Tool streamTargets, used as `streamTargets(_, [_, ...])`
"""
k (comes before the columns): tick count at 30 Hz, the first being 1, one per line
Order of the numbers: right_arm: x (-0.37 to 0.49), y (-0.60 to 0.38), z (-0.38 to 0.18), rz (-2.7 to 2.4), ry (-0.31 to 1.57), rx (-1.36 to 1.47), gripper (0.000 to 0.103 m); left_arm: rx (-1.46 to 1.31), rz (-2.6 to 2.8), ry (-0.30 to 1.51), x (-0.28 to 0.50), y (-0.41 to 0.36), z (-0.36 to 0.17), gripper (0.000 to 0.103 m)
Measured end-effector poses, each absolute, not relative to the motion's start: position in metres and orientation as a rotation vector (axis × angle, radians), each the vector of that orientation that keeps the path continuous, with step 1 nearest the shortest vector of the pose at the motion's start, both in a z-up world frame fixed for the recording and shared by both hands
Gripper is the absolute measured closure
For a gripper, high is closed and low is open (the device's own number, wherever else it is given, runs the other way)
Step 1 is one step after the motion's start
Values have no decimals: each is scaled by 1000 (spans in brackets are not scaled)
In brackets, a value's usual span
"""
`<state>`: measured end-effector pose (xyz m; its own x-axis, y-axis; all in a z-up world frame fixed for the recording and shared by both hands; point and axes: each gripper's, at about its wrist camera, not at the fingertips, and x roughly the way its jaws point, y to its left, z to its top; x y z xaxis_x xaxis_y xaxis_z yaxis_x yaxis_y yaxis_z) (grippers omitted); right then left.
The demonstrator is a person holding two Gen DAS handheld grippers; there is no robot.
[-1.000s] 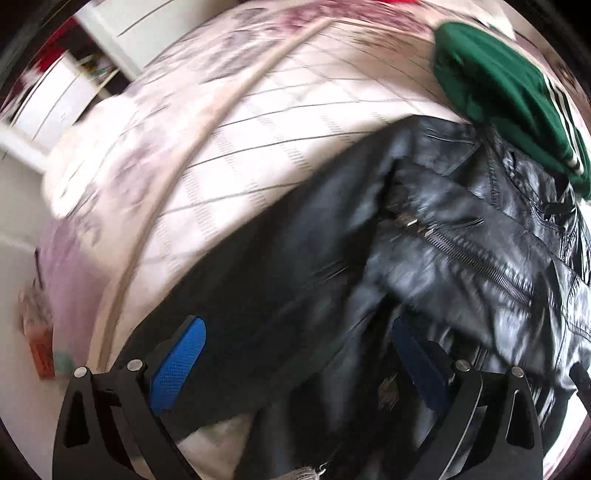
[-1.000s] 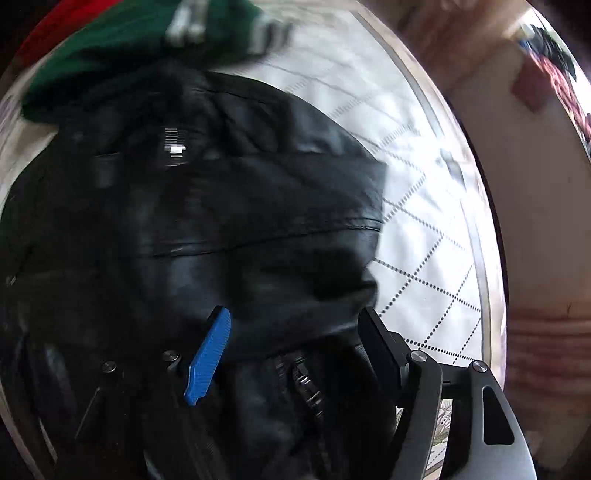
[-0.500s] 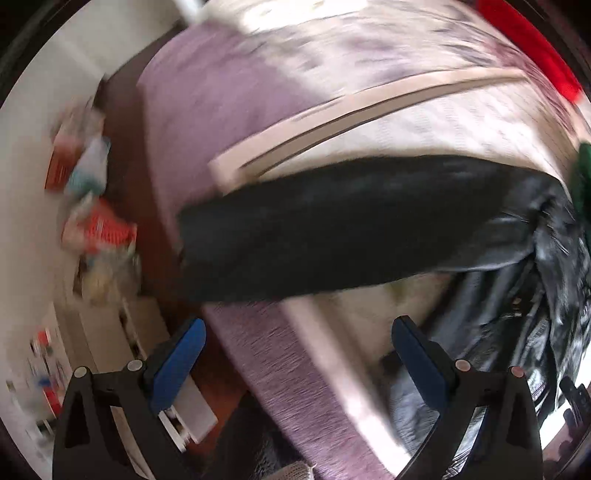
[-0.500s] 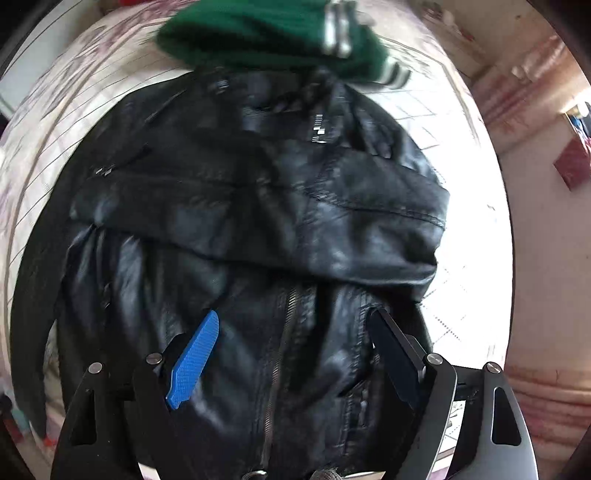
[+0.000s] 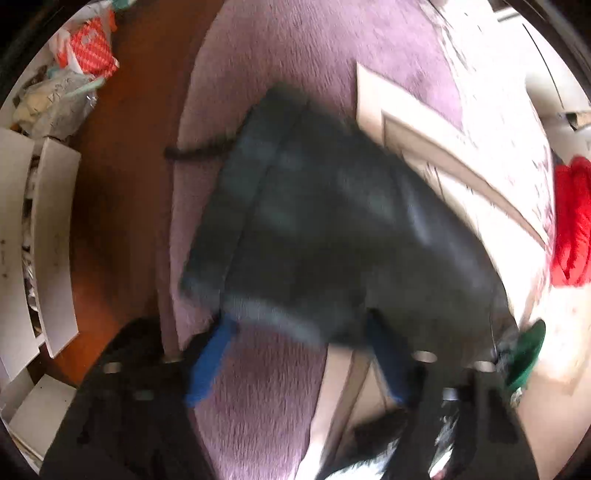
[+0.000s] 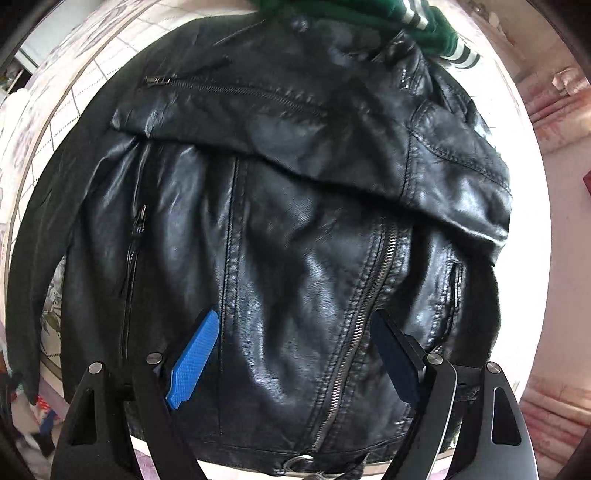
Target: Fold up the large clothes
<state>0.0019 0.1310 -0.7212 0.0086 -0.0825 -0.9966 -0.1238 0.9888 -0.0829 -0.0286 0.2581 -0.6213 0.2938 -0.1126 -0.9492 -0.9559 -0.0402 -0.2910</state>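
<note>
A black leather jacket point(image 6: 295, 229) lies front up on the bed, one sleeve folded across its chest. My right gripper point(image 6: 295, 350) is open and empty just above the jacket's lower front by the zipper. In the left wrist view the jacket's other sleeve point(image 5: 325, 236) hangs blurred over the bed's edge. My left gripper point(image 5: 299, 358) is open, its blue fingers point(image 5: 210, 362) either side of the sleeve's cuff end.
A green striped garment point(image 6: 417, 18) lies beyond the jacket's collar. A red garment point(image 5: 570, 221) sits on the bed. A purple blanket point(image 5: 314, 55) drapes the bed's side. White drawers point(image 5: 51, 236) and bags point(image 5: 85, 40) stand on the brown floor.
My left gripper swung off the jacket body toward the bed's edge and now straddles the hanging sleeve. My right gripper pulled back and settled over the jacket's lower front.
</note>
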Motion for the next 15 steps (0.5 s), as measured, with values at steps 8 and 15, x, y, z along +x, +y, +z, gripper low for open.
streamTargets(8, [-36, 157, -724, 23, 1576, -178, 17, -1127, 1055, 1035, 2, 269, -574, 95])
streamTargets(15, [-18, 164, -710, -75, 1484, -225, 18, -664, 972, 969, 72, 256, -474, 96])
